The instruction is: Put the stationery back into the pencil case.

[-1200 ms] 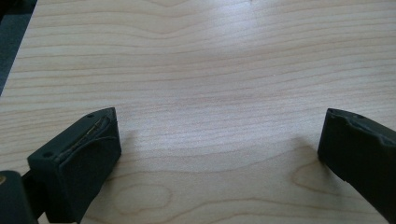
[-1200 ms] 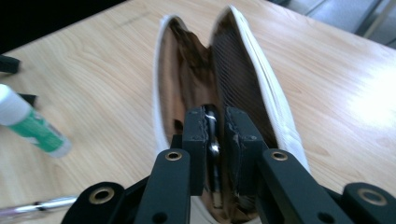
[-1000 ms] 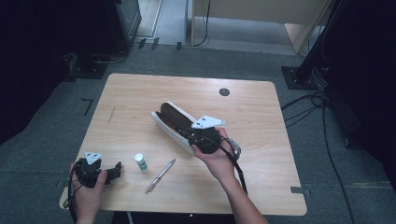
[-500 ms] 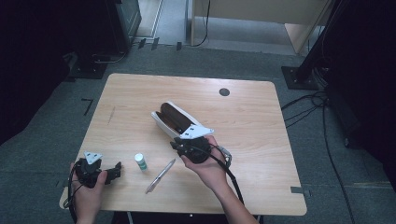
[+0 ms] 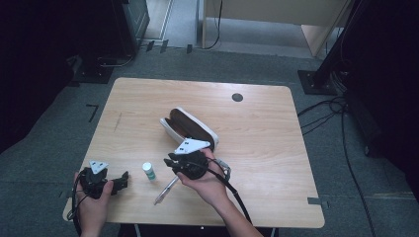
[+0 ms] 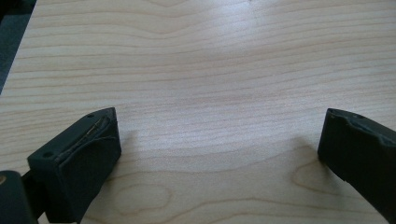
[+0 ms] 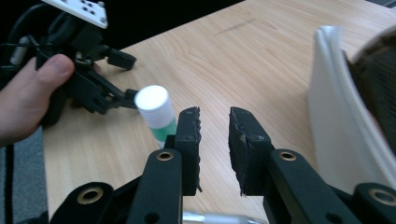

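Note:
An open white case (image 5: 189, 128) with a dark brown lining lies at the table's middle. A glue stick (image 5: 148, 171) with a white cap and green body stands near the front left, and a silver pen (image 5: 165, 190) lies just right of it. My right gripper (image 5: 168, 162) hovers between the case and the glue stick, pointing left. Its jaws stand a narrow gap apart with nothing between them (image 7: 215, 116); the glue stick (image 7: 154, 109) is just beyond the left jaw and the case (image 7: 336, 116) at the right. My left gripper (image 5: 123, 179) rests at the front left corner, open wide over bare wood (image 6: 219, 121).
The wooden table (image 5: 257, 128) has a dark round grommet (image 5: 237, 97) near its far edge. Cables trail off the front edge from both grippers. Dark stands and cables sit on the grey floor around the table.
My right gripper has moved from over the case's near end leftward and toward the front, ending near the glue stick and pen. The left gripper has stayed put.

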A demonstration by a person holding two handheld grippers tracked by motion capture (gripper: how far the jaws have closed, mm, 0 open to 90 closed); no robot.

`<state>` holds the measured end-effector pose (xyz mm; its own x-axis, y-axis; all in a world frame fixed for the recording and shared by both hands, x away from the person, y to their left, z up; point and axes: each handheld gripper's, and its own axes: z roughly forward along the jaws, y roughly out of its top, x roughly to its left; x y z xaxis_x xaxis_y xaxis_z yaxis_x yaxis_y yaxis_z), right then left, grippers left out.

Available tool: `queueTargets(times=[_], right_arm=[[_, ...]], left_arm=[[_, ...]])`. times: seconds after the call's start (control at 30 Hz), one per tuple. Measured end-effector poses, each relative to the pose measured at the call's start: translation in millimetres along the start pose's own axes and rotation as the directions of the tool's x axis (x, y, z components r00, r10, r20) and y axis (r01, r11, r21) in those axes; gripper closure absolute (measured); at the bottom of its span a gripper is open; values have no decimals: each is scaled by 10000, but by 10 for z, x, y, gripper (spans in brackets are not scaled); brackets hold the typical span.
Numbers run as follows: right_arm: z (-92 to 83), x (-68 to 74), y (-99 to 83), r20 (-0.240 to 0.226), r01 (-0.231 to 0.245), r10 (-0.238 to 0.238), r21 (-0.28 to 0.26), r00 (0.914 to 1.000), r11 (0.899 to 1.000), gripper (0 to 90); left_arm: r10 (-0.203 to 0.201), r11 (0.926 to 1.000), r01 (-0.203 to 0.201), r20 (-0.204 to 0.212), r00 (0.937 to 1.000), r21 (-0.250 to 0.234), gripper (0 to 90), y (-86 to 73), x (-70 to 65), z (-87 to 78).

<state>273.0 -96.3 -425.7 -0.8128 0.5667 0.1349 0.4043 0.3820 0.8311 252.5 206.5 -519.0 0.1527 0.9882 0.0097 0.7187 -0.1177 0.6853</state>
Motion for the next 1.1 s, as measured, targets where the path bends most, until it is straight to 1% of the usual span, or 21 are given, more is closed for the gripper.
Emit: queueTargets(times=[0.1, 0.43, 0.47, 0.5, 0.63, 0.7, 0.73, 0.8, 0.93, 1.1], right_arm=[[45, 48, 16, -188, 102, -103, -40, 9998, 9999, 714], [213, 177, 50, -613, 208, -205, 43, 9979, 9998, 677], [228, 189, 50, -623, 152, -146, 85, 9979, 9998, 667], [241, 195, 49, -627, 161, -156, 83, 9979, 9998, 652], [314, 227, 40, -481, 189, -181, 175, 9987, 9997, 521], [349, 252, 34, -217, 277, -274, 155, 9994, 9995, 458], [363, 261, 33, -136, 309, -306, 159, 9994, 9994, 448], [396, 281, 34, -88, 298, -297, 132, 9995, 9995, 447], [464, 307, 30, -276, 315, -309, 222, 9991, 9993, 472], [541, 329, 11, -191, 330, -325, 311, 9993, 9990, 506]], left_arm=[[1, 10000, -1, 1, 10000, -4, 0, 0, 0, 0], [4, 10000, -4, 13, 10000, -3, 0, 0, -1, 0], [5, 10000, -5, 14, 10000, -3, 0, 0, -1, 0], [8, 10000, -8, 15, 10000, -3, 0, 0, -1, 0], [8, 10000, -8, 19, 10000, -4, 0, 0, -2, 0], [7, 10000, -7, 16, 10000, -4, 0, 0, -2, 0], [9, 10000, -9, 17, 10000, -3, 0, 0, -2, 0], [7, 10000, -7, 17, 10000, -4, 0, 0, -2, 0], [11, 10000, -11, 17, 10000, -2, 0, 0, -2, 0], [10, 10000, -10, 17, 10000, -4, 0, 0, -2, 0]])
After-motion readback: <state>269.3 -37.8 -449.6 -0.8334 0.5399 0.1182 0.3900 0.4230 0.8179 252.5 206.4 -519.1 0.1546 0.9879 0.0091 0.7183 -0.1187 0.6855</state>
